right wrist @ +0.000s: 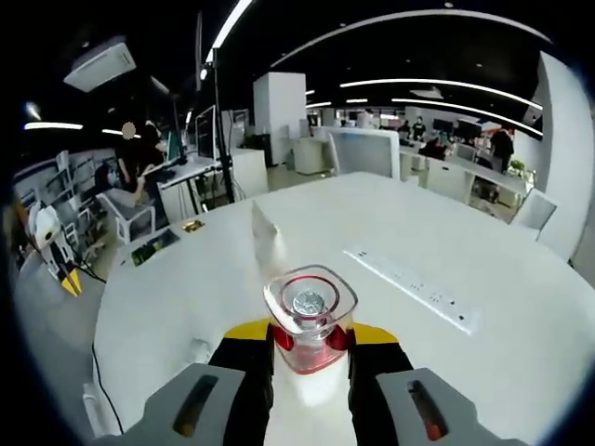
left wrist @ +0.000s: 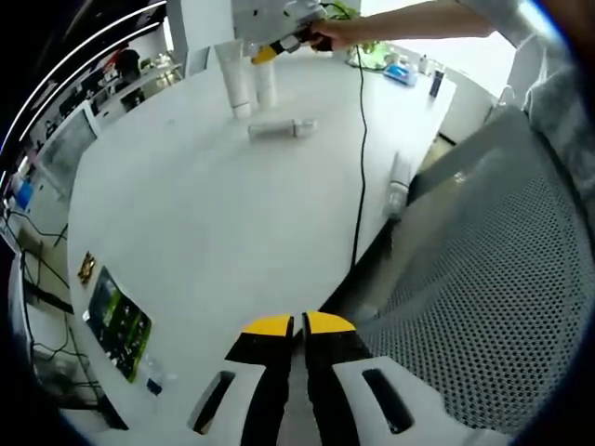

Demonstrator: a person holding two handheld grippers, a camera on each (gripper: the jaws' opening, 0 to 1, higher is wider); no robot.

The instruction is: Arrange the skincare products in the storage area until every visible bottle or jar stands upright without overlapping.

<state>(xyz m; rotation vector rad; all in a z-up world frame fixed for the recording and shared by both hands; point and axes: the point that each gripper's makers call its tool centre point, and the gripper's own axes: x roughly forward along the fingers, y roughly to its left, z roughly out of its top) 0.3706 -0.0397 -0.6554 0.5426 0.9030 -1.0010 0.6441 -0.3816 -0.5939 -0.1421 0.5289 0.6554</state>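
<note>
The clear square bottle with the red collar and silver cap [right wrist: 310,327] is sitting upright between the jaws of the right gripper [right wrist: 310,336], which are clenched on its red neck just above the round white table [right wrist: 483,251]. Past the bottle, toward the table's middle, a blurred pale tube [right wrist: 268,243] is standing, and off to its right a long white power strip [right wrist: 412,286] is lying flat.

In the left gripper view, the right gripper [left wrist: 263,52] is working at the far edge of the table, held by a person's hand [left wrist: 337,35]. Two white tubes [left wrist: 247,78] are standing upright just beside it. A little nearer than those tubes, a white bottle [left wrist: 282,129] is lying on its side, and another pale bottle [left wrist: 398,185] is lying well apart from them at the table's right edge, next to a black cable [left wrist: 361,167] and a grey mesh chair [left wrist: 483,279]. The left gripper [left wrist: 298,327] is hanging idle over the near edge, jaws pressed together on nothing.

My guess is that the step in hand is placing the square bottle upright by the standing tubes. Next it needs setting down level, clear of its neighbours, then releasing; the two lying bottles remain to be stood up.

I cannot tell whether the bottle holds anything.
</note>
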